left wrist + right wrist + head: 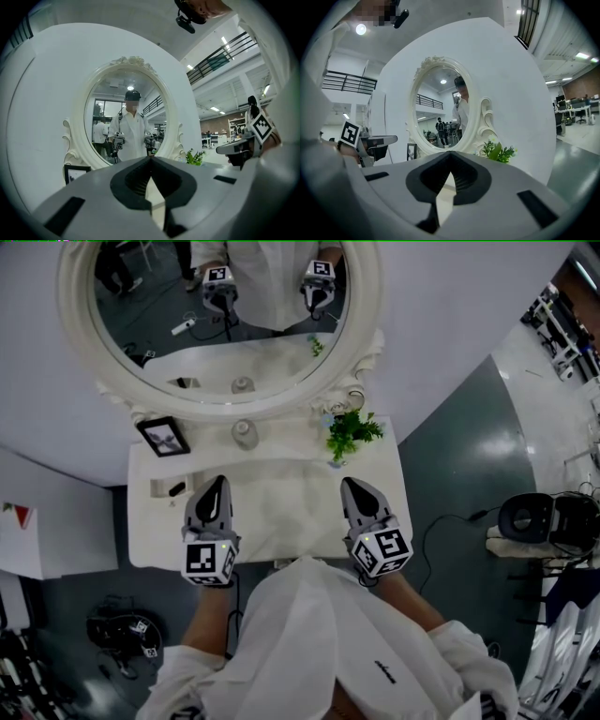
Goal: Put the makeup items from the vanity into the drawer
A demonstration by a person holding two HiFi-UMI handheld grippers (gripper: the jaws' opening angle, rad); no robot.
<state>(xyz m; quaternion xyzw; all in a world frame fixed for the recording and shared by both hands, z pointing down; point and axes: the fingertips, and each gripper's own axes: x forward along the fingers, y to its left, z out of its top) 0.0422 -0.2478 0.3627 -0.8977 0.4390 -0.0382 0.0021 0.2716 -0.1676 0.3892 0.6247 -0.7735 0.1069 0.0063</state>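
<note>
Left claw and right claw, each pressed together and empty, hover side by side over the white bench, apparently ready to start, while a small jar stands by the mirror, no drawer visible.

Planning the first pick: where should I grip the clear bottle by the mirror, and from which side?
Likely take the clear bottle by its round body, jaws either side, from the front: it seems upright, with the mirror frame close behind.

The grey right gripper is marked with black-and-white squares. Ahead of it, a green plant is seen on the white vanity.
</note>
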